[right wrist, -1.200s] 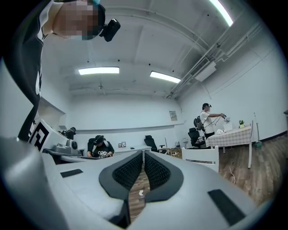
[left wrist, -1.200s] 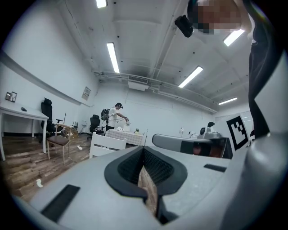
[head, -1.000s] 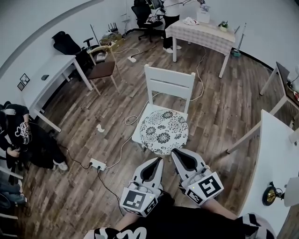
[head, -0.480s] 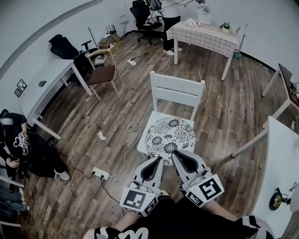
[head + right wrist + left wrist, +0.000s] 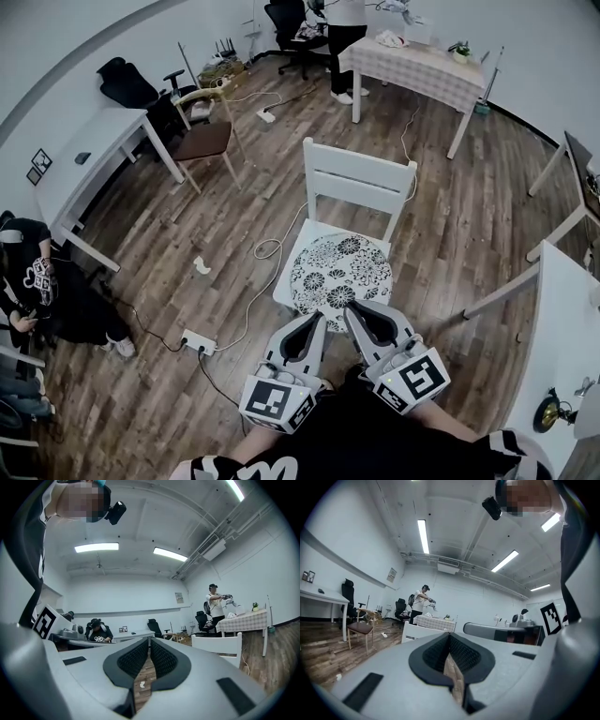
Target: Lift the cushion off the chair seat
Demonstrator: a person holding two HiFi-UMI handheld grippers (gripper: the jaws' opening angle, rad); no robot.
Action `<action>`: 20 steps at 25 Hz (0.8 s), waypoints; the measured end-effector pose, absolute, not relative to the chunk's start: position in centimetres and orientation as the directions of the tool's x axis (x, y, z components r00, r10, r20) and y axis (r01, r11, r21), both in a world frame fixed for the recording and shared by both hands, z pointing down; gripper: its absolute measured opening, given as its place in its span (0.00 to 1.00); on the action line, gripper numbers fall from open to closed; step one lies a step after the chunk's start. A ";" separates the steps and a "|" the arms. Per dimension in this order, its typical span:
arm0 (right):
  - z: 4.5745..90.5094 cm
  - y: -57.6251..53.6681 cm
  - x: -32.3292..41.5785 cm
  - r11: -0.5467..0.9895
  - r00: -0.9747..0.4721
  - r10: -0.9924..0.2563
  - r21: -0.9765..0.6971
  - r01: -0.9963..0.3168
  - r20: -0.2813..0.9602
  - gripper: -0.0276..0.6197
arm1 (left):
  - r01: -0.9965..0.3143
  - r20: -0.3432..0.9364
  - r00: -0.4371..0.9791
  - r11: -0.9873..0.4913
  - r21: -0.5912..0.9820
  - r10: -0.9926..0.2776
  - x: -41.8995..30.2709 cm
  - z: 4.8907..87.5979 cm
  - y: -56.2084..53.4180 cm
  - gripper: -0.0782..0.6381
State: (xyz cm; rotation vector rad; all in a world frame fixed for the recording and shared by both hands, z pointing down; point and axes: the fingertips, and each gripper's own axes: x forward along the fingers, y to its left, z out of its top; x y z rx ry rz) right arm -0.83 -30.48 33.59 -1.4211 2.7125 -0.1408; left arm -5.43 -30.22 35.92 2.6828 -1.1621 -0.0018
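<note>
White chair (image 5: 359, 178): it stood on the wooden floor (image 5: 169, 244), with its backrest on the far side from the person.
Cushion (image 5: 339, 270): round, with a dark flower print. It lay flat on the seat and covered nearly all of it, with its near rim towards both grippers.
Left gripper (image 5: 317, 321): the jaws were pressed together with nothing between them. In the head view its tips were just beside the near rim of the cushion, and contact could not be judged.
Right gripper (image 5: 351, 307): also clenched and empty, with its tips at the same near rim, close beside the left one.
Handling: the cushion looked thin, soft and light. It would probably bend and hang down if taken at one point only, and it did not seem fragile.
Where to hold: probably the near rim, one gripper at each side of it. The jaws would first have to open, then pinch the edge through its full thickness.
Risk: smooth cloth could slip from a shallow pinch. No ties to the chair were visible.
</note>
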 end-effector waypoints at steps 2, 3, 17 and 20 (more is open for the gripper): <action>33.8 -30.9 -0.8 0.576 -0.578 -0.816 -0.116 -0.809 -0.017 0.09 | -0.732 0.088 0.674 -0.649 0.207 -0.733 -5.6 36.1 -30.5 0.11; 34.0 -31.2 -0.9 0.579 -0.582 -0.813 -0.119 -0.807 -0.013 0.09 | -0.736 0.091 0.670 -0.643 0.210 -0.737 -5.7 36.3 -30.7 0.11; 42.9 -36.0 -0.7 0.579 -0.607 -0.773 -0.186 -0.794 0.186 0.16 | -0.800 0.177 0.595 -0.558 0.218 -0.784 -8.3 39.9 -33.1 0.11; 47.1 -37.1 -1.3 0.582 -0.611 -0.738 -0.189 -0.791 0.285 0.32 | -0.808 0.188 0.585 -0.546 0.222 -0.789 -9.1 40.6 -33.2 0.11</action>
